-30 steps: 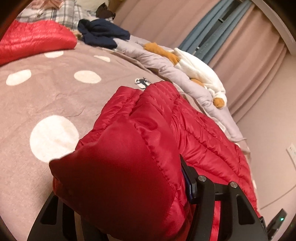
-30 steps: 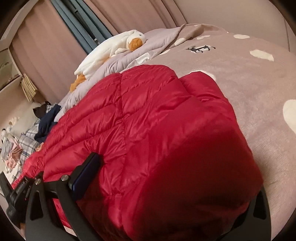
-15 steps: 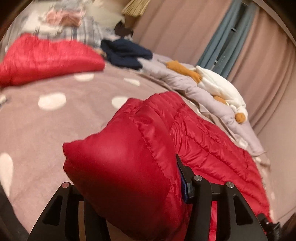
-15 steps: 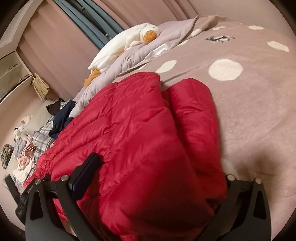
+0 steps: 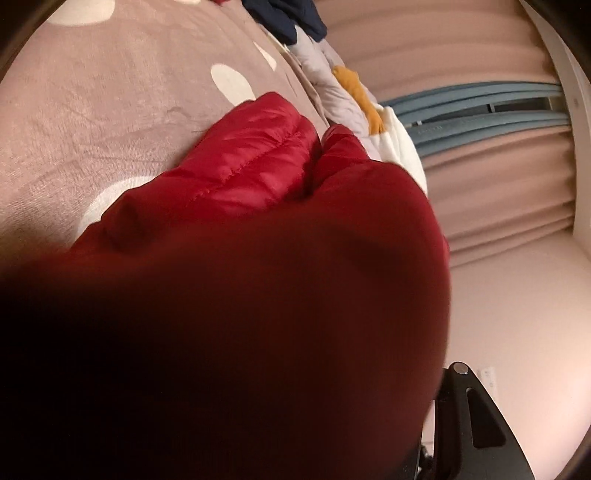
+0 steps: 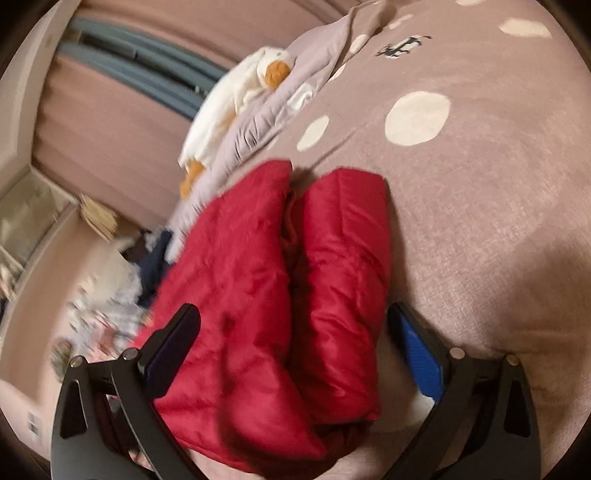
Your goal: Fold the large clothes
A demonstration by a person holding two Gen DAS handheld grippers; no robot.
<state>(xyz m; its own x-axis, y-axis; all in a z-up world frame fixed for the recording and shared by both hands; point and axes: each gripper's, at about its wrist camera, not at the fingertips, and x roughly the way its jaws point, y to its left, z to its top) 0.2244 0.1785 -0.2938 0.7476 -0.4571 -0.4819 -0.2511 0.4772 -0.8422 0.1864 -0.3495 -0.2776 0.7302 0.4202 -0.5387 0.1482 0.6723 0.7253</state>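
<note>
A red puffer jacket (image 6: 280, 295) lies folded in two thick rolls on the mauve dotted blanket (image 6: 480, 184). My right gripper (image 6: 291, 314) straddles its near end and is open. The left pad (image 6: 177, 332) rests at the fabric, while the blue right pad (image 6: 417, 354) stands just off it. In the left wrist view the same jacket (image 5: 258, 295) bulges right up to the lens and hides most of my left gripper (image 5: 314, 376). Only its right finger (image 5: 466, 413) shows, with jacket fabric bunched between the jaws.
A white plush duck (image 6: 236, 99) lies on a crumpled grey duvet (image 6: 258, 122) along the bed's far edge. A navy garment (image 5: 288, 18) and mixed clothes (image 6: 110, 314) pile up at one end. Pink and blue curtains (image 5: 480, 110) hang behind the bed.
The right jaws have spread off the jacket, which now lies folded on the blanket. The left gripper rolled and sank toward the bed, and the jacket now fills its view.
</note>
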